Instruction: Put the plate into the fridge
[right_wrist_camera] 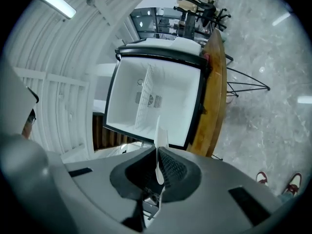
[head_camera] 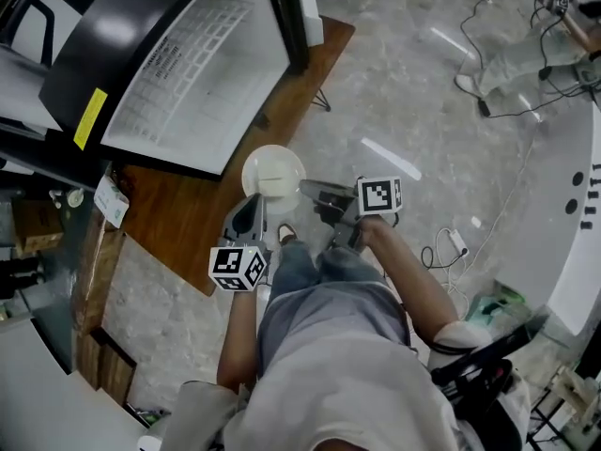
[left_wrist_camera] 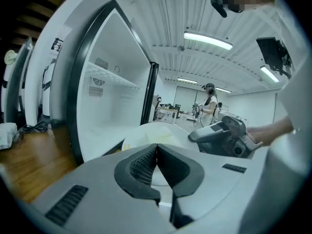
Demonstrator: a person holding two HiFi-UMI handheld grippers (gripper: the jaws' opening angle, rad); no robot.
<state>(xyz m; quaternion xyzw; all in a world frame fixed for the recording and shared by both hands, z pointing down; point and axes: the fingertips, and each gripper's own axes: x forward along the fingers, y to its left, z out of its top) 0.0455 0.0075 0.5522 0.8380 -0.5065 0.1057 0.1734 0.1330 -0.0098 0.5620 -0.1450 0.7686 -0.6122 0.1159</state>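
Right gripper clamped on plate rim, edge-on

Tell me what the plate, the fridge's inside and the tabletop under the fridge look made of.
The plate is probably ceramic or melamine: plain white, smooth, thin-rimmed, slightly glossy. The fridge's inside is likely moulded plastic: even, matt white walls. The tabletop looks like wood or wood veneer: warm brown with streaky grain and a satin finish.

Wooden tabletop over grey marbled floor; cables trailing (upper right); ceiling light lit.
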